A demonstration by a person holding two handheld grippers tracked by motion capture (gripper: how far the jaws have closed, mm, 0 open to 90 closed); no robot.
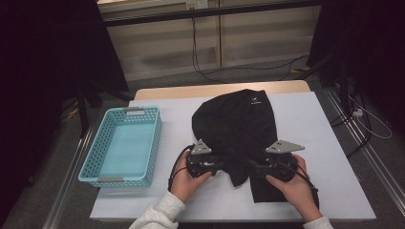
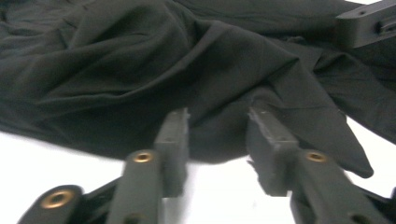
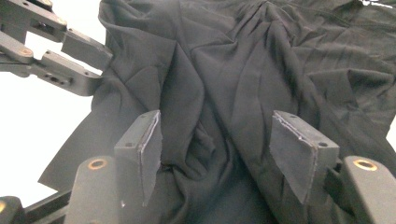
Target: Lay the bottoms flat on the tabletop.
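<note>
A black garment [image 1: 236, 124] is seen crumpled at the centre of the frame on the white table [image 1: 315, 143]. The left hand-held gripper [image 2: 217, 128] is held narrow, the right hand-held gripper [image 3: 217, 140] wide, both unclosed over cloth. Soft, light, limp fabric is judged; a fold near the lower edge should be pinched.

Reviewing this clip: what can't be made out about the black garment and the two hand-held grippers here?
- Black garment: type unclear, bunched in the high view.
- White logo: too small to read.
- Left hand-held gripper: the cloth's fold hides any pad contact.
- Right hand-held gripper: jaws open over folds.
</note>
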